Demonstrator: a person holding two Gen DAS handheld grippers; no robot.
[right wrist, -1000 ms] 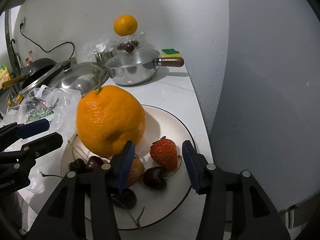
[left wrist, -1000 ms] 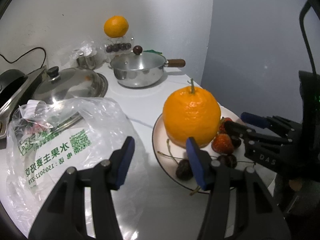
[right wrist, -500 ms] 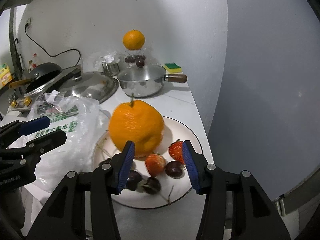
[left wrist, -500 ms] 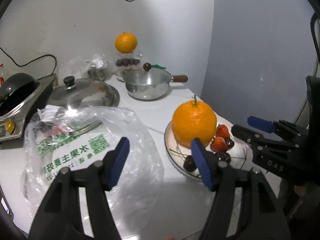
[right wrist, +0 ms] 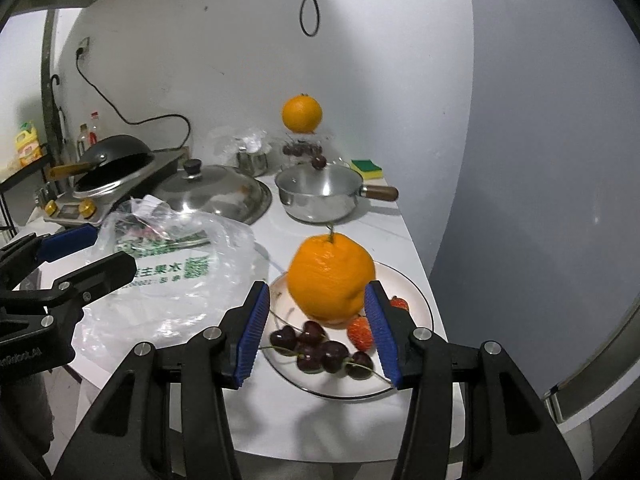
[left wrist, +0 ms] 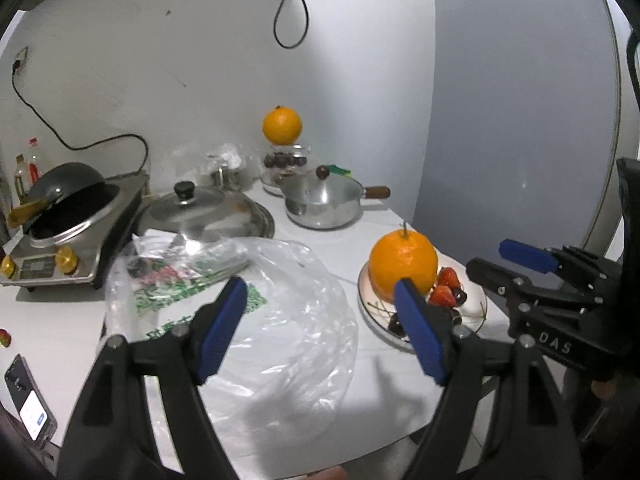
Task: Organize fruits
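White surface [right wrist: 352, 420]: large stemmed orange [right wrist: 331, 276] on round white plate [right wrist: 416, 300]. Right view alone shows dark cherries [right wrist: 316, 350] clearly. Left tool [left wrist: 320, 328] and right tool [right wrist: 316, 332] both spread, empty.

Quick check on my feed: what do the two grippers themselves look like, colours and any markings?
Both are black plastic two-finger frames with silver bolts and ribbed blue pads. The left gripper matches the right gripper. The left view shows "DAS" embossed on the right one's body. No sleeves or cables are visible.

oranges [right wrist: 330, 276] – 2 | strawberries [right wrist: 360, 333] – 2 | pans [right wrist: 320, 194] – 2 | lid [right wrist: 212, 192] – 1
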